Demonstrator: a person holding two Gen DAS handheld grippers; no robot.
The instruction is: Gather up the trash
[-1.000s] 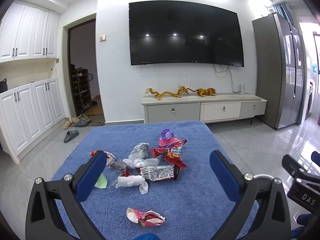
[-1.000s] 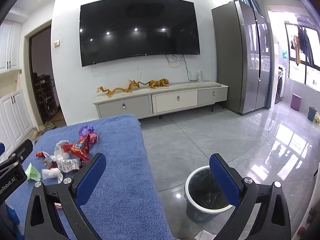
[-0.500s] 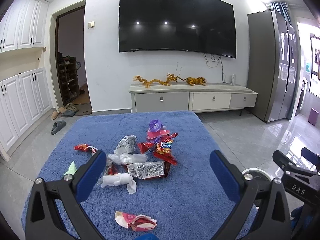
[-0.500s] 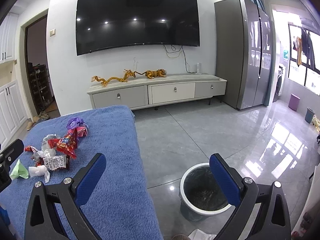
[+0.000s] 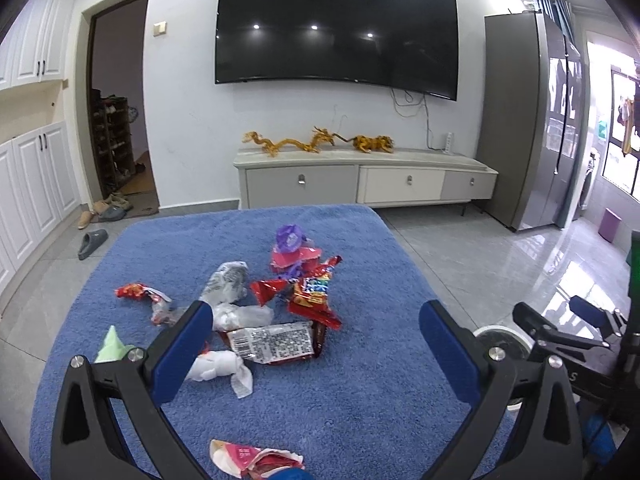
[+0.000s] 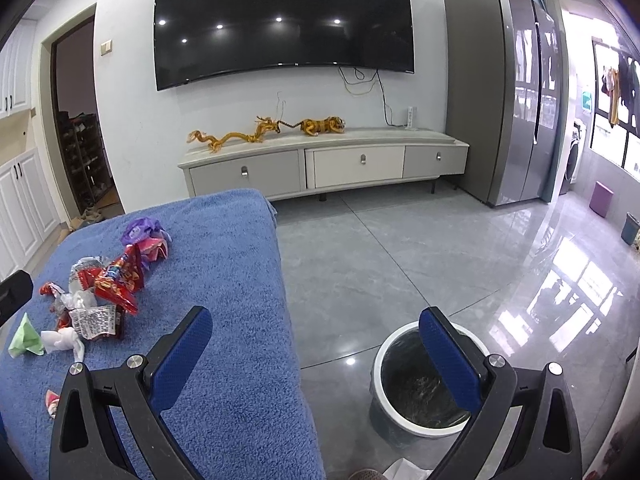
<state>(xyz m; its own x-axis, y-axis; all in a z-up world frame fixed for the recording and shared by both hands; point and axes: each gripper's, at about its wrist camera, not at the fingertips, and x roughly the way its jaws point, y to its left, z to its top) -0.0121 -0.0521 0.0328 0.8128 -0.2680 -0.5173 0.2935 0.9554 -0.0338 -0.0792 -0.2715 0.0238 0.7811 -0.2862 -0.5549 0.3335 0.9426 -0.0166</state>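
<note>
You have a blue terry-cloth-covered table (image 5: 360,392) filling the lower frame. On it: a loose cluster of crumpled red, silver and purple snack wrappers (image 5: 280,304) centre, a folded green paper scrap (image 5: 110,346) lower left, a torn pink-and-white wrapper (image 5: 248,456) at bottom edge.

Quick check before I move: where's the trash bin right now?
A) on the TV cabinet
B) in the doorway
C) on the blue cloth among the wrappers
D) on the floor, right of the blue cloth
D: the trash bin stands on the grey floor tiles, right of the blue cloth, behind the open right claw.
</note>
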